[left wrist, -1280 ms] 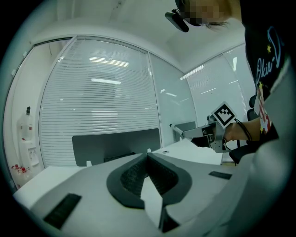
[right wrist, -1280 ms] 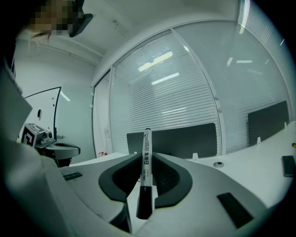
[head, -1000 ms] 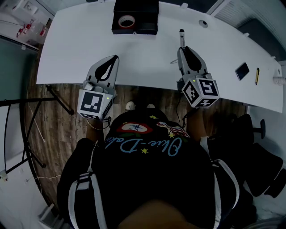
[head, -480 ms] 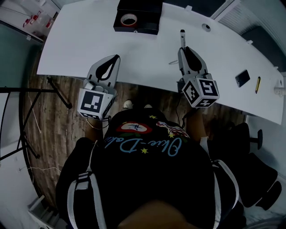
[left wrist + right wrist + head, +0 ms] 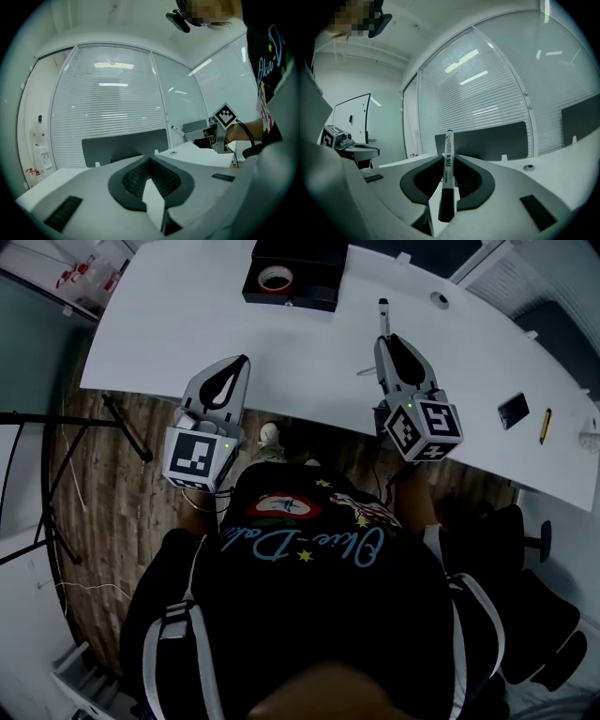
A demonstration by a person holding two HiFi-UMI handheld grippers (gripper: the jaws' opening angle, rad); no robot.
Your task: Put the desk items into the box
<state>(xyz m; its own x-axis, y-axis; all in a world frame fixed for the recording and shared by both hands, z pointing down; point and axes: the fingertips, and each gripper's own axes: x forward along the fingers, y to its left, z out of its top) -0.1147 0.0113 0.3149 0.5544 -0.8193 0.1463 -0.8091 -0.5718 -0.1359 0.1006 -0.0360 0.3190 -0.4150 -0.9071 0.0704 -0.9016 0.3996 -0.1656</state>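
White marker (image 5: 448,164) clamped in right gripper (image 5: 384,339), black end partly hidden | left gripper (image 5: 245,361) closed, seemingly empty

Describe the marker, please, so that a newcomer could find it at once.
Over the white desk, look to the right gripper near the front edge. The marker is the slim white-barrelled pen with a black end, clamped between its jaws; nothing else is gripped.

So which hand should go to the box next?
The right. The right gripper holds the marker and only has to carry it to the black box. The left gripper is shut with nothing in it.
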